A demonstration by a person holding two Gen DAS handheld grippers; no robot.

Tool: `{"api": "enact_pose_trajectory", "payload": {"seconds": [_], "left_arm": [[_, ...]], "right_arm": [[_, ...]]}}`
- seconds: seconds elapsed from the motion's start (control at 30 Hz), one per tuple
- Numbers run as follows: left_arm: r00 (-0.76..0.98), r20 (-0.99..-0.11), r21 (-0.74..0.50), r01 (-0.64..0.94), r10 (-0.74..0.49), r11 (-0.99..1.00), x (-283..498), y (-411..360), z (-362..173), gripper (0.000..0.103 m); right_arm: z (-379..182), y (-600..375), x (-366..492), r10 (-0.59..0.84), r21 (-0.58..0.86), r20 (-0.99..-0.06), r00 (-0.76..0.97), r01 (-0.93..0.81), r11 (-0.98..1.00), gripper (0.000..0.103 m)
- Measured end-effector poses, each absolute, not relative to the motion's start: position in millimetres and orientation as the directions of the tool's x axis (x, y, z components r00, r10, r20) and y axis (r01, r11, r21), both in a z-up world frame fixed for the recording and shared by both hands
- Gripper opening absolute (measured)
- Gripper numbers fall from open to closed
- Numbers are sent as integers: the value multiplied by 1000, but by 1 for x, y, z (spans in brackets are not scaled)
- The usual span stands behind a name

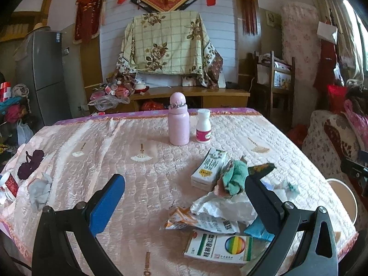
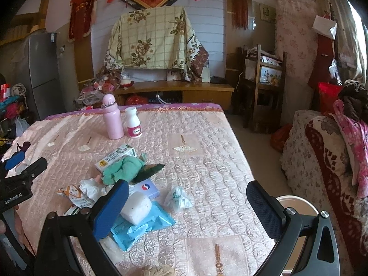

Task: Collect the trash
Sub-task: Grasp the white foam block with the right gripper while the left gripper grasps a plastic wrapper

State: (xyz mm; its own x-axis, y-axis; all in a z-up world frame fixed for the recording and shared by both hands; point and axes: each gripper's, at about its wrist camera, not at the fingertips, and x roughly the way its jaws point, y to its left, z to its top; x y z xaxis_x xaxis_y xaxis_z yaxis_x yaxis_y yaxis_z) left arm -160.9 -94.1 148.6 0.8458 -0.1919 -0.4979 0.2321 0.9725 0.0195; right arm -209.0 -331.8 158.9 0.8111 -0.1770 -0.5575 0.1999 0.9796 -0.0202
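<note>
Where the left wrist view looks across the pink quilted bed [image 1: 115, 142], the left hand-held gripper [image 1: 184, 189] hangs above it with its fingers spread wide and nothing between them. The trash lies heaped toward the right finger: a crumpled white plastic bag [image 1: 220, 204], a torn orange-and-white wrapper [image 1: 181, 218] just beside it, a green-and-white medicine box [image 1: 218, 247] nearest the camera, and a second carton [image 1: 208, 169] lying farther back with a teal cloth [image 1: 234, 177] bunched against it. Behind the heap a pink bottle [image 1: 179, 120] and a white pill bottle [image 1: 203, 126] stand upright, just beside each other. Well apart on the bed's left edge sits a grey crumpled wad [image 1: 40, 189].

In the right wrist view, the right hand-held gripper [image 2: 187, 199] is likewise spread and holds nothing. Its blue left finger [image 2: 110, 209] overlaps a white foam-like block [image 2: 136, 208] that rests on a light blue plastic packet [image 2: 142, 226]; whether finger and block touch cannot be told. A small clear crumpled bag [image 2: 178, 197] lies alone between the fingers, on the bedcover. Farther back are a white-and-blue card box [image 2: 147, 188], the teal cloth [image 2: 124, 169] and the carton [image 2: 117, 156]. At the lower right, off the bed, shows the rim of a pale round bin [image 2: 299, 201]. The left gripper's body enters at the left edge
</note>
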Motion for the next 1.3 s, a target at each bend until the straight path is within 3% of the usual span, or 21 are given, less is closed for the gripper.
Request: {"api": "enact_pose_trajectory", "payload": {"seconds": [0.37,0.57,0.83,0.87,0.9,1.0,1.3], "left_arm": [[780,-596,19,253,-192,967,-148,-81,120,103],[746,-634,17,274,-201,962,-139,-77,111,103],[681,-680,-40,336,-272,941,-140,-79,104,103],[670,-683,-51,353,-290,934,-142,-80,104,103],[660,-685,-61,370,-308,927,-145,-82,104,103],[620,-696,-91,424,-362,901,-153,-89,103,103],[477,-736,-85,639,-481,765,-189,-138,92,102]], "right_arm": [[122,-325,-186,-32,69,-655,755,102,992,101],[93,-303,-151,72,117,-733,677,20,993,69],[54,-291,-101,133,163,-823,552,6,987,68],[50,-291,-97,148,178,-830,537,3,984,63],[45,-293,-95,157,187,-837,525,4,982,49],[39,-299,-93,181,213,-830,527,0,977,40],[73,-326,-117,204,258,-774,600,4,966,39]]}}
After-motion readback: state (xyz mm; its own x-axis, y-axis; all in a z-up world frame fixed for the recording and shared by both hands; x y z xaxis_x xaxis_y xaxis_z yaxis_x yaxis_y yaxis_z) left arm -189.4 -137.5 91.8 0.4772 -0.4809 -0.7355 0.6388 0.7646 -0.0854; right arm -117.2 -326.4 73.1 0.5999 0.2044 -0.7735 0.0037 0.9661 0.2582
